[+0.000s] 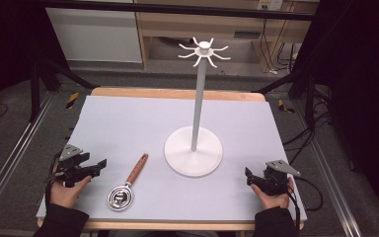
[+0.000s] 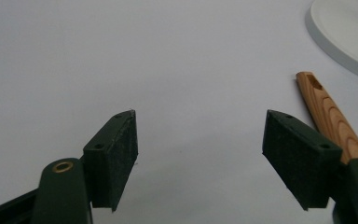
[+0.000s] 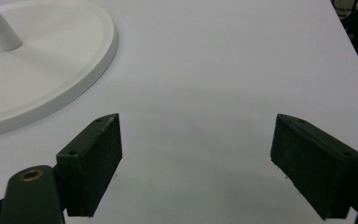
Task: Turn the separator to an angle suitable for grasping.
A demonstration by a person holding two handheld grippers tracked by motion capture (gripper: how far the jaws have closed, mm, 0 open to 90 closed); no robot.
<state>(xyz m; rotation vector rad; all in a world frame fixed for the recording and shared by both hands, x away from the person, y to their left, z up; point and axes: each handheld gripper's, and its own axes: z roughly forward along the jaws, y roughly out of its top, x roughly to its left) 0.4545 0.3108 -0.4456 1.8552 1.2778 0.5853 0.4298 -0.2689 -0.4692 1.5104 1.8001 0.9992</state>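
High view: the strainer point(image 1: 127, 183) lies on the white mat point(image 1: 128, 123) at the 7 o'clock side of the stand point(image 1: 194, 148). Its long axis runs from 7 to 1 o'clock, wooden handle toward the stand's base, metal bowl toward the near edge. The left gripper point(image 1: 97, 165) sits at the strainer's 9 o'clock, apart from it. The right gripper point(image 1: 249, 176) sits at the stand's 4 o'clock.

Left gripper view: jaws spread wide, nothing between them; the handle point(image 2: 328, 112) lies at 2 o'clock.

Right gripper view: jaws spread wide and empty; the stand's base lies at 10 o'clock.
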